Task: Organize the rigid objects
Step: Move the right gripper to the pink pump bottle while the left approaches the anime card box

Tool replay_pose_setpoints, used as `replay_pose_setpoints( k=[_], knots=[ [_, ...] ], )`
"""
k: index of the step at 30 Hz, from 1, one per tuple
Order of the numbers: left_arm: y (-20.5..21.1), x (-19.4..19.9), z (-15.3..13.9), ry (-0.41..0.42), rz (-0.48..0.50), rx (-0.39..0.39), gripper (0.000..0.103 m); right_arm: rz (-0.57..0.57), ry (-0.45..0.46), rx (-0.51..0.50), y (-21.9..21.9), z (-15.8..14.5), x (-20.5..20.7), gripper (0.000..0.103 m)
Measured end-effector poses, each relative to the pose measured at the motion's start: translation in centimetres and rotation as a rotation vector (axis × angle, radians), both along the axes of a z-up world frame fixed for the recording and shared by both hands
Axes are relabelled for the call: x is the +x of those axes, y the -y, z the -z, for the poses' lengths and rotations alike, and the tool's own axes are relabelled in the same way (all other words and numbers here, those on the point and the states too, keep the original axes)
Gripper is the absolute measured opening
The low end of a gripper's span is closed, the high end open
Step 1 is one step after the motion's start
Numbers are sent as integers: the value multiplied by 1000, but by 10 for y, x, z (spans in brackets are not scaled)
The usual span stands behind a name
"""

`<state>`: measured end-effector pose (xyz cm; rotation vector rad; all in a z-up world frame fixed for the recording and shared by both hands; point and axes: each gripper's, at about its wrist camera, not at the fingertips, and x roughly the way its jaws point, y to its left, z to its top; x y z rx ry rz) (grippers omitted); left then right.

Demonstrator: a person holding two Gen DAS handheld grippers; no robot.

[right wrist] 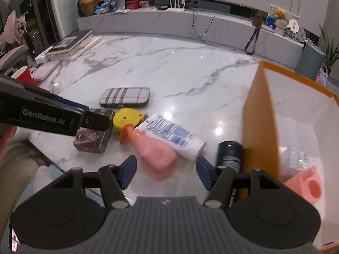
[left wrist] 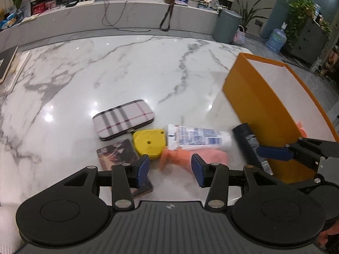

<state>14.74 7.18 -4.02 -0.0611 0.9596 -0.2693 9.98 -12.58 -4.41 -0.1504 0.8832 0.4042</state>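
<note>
On the desk (right wrist: 169,67), just left of the orange box (right wrist: 260,114), lies the pink bottle (right wrist: 157,156) among a white tube (right wrist: 173,137), yellow case (right wrist: 125,119) and dark can (right wrist: 229,152). Right gripper (right wrist: 165,172) hovers above it, fingers apart and empty; left gripper (left wrist: 169,167) likewise open, holding nothing. Approach stage; next, seemingly, a lowering and closing on the bottle.

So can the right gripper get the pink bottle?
Probably yes. The right gripper is open, and the pink bottle lies on the table just ahead of its fingers with nothing in between.
</note>
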Motion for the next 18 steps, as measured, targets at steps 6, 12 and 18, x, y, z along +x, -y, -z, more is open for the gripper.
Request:
replay_pose_setpoints(
  k=[6, 12, 18],
  knots=[
    [-18, 1, 9, 1, -26, 36, 70, -2, -46, -11, -13, 18, 13, 62],
    [-25, -1, 22, 22, -11, 96, 77, 2, -61, -37, -24, 29, 28, 68],
    [-31, 1, 35, 1, -24, 94, 82, -9, -80, -51, -31, 41, 36, 68]
  ],
)
